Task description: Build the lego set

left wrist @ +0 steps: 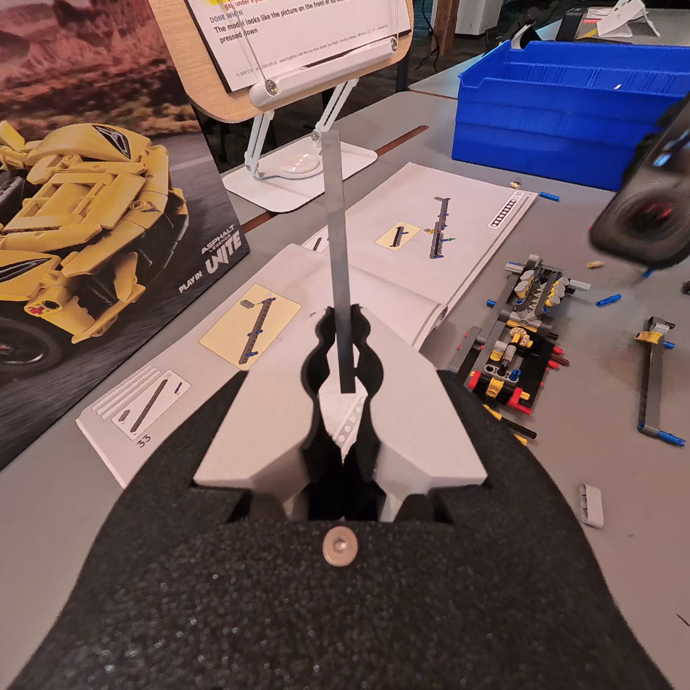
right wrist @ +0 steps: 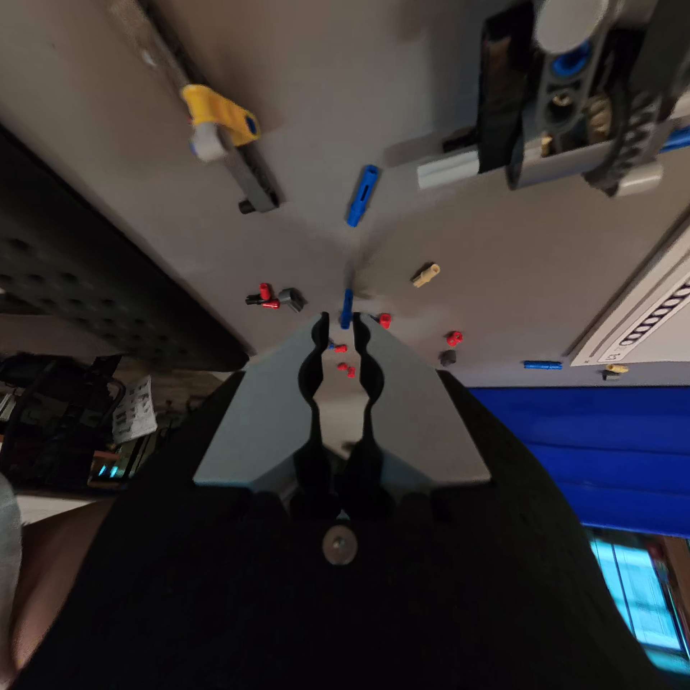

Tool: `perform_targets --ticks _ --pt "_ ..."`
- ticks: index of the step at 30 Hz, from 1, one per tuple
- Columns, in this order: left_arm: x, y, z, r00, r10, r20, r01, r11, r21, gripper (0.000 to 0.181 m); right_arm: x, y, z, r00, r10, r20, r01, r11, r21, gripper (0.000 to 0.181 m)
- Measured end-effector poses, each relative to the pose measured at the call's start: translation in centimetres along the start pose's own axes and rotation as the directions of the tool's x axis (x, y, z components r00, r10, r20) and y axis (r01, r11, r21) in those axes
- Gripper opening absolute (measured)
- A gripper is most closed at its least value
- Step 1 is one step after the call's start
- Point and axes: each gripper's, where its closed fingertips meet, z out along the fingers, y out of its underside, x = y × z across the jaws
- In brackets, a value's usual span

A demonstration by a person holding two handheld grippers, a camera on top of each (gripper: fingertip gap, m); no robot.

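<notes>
On the grey table (left wrist: 605,560) lies the half-built chassis (left wrist: 519,336), grey-framed with yellow, red and black parts, beside the open instruction booklet (left wrist: 392,269). The left gripper (left wrist: 341,310) clamps a long grey beam (left wrist: 338,239), upright. The right gripper (right wrist: 340,317), fingers slightly apart, pinches a blue pin (right wrist: 346,309) at the tips.

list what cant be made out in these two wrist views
- Left wrist view: the right gripper is motion-blurred and cut by the right edge, so its jaws are unreadable.
- Left wrist view: the grey beam has its lower end hidden between the left gripper fingers.
- Right wrist view: whether the right gripper pinches the blue pin is unclear from blur.
</notes>
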Motion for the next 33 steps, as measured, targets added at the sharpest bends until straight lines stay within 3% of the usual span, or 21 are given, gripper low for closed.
perform_targets --ticks 3,7,9,12,18,24,33 --pt "-0.3 -0.1 -0.2 1.000 0.000 0.009 0.000 1.000 0.005 0.007 0.2 -0.6 -2.5 0.998 0.042 -0.043 -0.027 0.954 0.298 0.011" --pt "-0.6 -0.1 -0.3 1.000 -0.013 0.015 0.013 1.000 0.009 0.007 -0.1 1.3 -3.9 0.976 0.216 0.025 -0.175 0.714 0.678 0.024" --pt "-0.6 0.0 -0.2 1.000 -0.014 0.014 0.014 1.000 0.002 0.007 0.3 2.3 -3.1 0.953 0.303 0.027 -0.211 0.593 0.777 0.027" --pt "-0.3 0.2 0.0 1.000 -0.006 0.008 0.006 1.000 -0.006 0.007 0.5 2.4 -1.3 0.929 0.368 0.031 -0.233 0.521 0.821 0.025" --pt "-0.2 0.7 0.4 1.000 -0.003 0.008 0.003 1.000 -0.023 0.007 0.5 0.7 -0.8 0.946 0.325 0.002 -0.193 0.556 0.809 0.022" --pt "-0.4 0.8 0.3 1.000 -0.006 0.011 0.007 1.000 -0.024 0.007 0.6 0.1 0.8 0.961 0.277 -0.021 -0.175 0.661 0.730 0.018" --pt "-0.5 0.7 0.3 1.000 -0.006 0.011 0.006 1.000 -0.024 0.007 0.6 -0.3 0.9 0.968 0.252 -0.007 -0.169 0.669 0.723 0.014"
